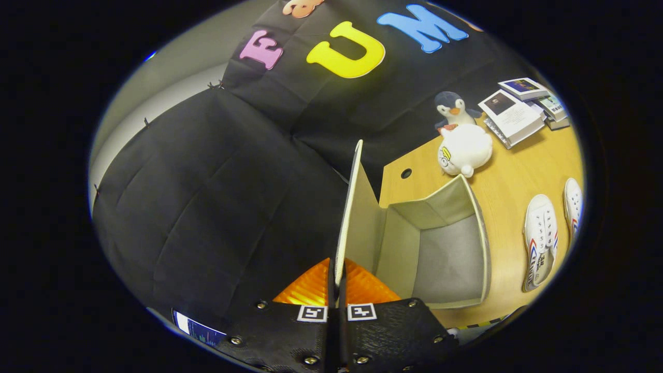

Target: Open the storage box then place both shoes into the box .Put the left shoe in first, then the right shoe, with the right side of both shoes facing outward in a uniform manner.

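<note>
Two fingers (337, 292) pressed together on the thin lid (355, 207) of the storage box (484, 243), one on each face of it; lid held upright, standing up beyond the fingers along the box's left wall; box open, resting on the wooden table (518, 181), with a grey floor inside and pale walls, nothing seen inside.

Two white shoes on the table to the right of the box, lying side by side and apart from it; nearer shoe (539, 241) just beside the box's right wall, with laces upward and coloured stripes on the side; farther shoe (573, 204) further to the right, seen in part.

Beyond the box, a white plush toy (464, 150) on the table, and a penguin plush (453, 110) just behind it, touching or almost touching, hard to tell which; further right, several books (518, 114) lying near the table's far edge; a small round hole (406, 173) in the table near its corner, left of the white toy.
</note>
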The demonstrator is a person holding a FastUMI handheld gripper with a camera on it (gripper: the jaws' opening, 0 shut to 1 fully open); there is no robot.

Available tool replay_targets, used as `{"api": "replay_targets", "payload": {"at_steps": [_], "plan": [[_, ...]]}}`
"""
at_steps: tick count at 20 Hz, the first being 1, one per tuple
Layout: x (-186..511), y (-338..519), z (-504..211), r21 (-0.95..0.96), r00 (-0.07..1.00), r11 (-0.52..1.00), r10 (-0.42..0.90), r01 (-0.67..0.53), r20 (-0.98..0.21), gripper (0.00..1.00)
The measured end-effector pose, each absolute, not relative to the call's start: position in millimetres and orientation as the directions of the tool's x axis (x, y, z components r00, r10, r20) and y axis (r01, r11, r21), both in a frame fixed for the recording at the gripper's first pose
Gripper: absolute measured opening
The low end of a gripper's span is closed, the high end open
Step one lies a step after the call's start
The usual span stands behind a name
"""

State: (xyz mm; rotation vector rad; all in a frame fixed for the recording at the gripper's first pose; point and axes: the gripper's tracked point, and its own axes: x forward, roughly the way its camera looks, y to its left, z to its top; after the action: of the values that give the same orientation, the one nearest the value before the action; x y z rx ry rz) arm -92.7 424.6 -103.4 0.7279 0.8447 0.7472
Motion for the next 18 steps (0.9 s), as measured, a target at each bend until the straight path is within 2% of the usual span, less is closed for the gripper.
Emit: {"api": "replay_targets", "payload": {"at_steps": [6, 7, 8, 10, 11, 15, 18], "plan": [[-104, 475, -94, 0.754, 0.434, 0.554, 0.811, -0.354, -0.392, 0.00], [-107, 483, -92, 0.741, 0.430, 0.557, 0.813, -0.375, -0.393, 0.06], [-109, 491, -90, 0.733, 0.417, 0.553, 0.820, -0.397, -0.392, 0.06], [-114, 507, -93, 0.699, 0.404, 0.558, 0.823, -0.446, -0.400, 0.14], [-118, 513, -90, 0.684, 0.400, 0.555, 0.827, -0.472, -0.395, 0.37], [-120, 521, -92, 0.620, 0.399, 0.564, 0.825, -0.545, -0.400, 0.98], [-108, 506, -91, 0.574, 0.438, 0.590, 0.807, -0.568, -0.396, 0.97]]}}
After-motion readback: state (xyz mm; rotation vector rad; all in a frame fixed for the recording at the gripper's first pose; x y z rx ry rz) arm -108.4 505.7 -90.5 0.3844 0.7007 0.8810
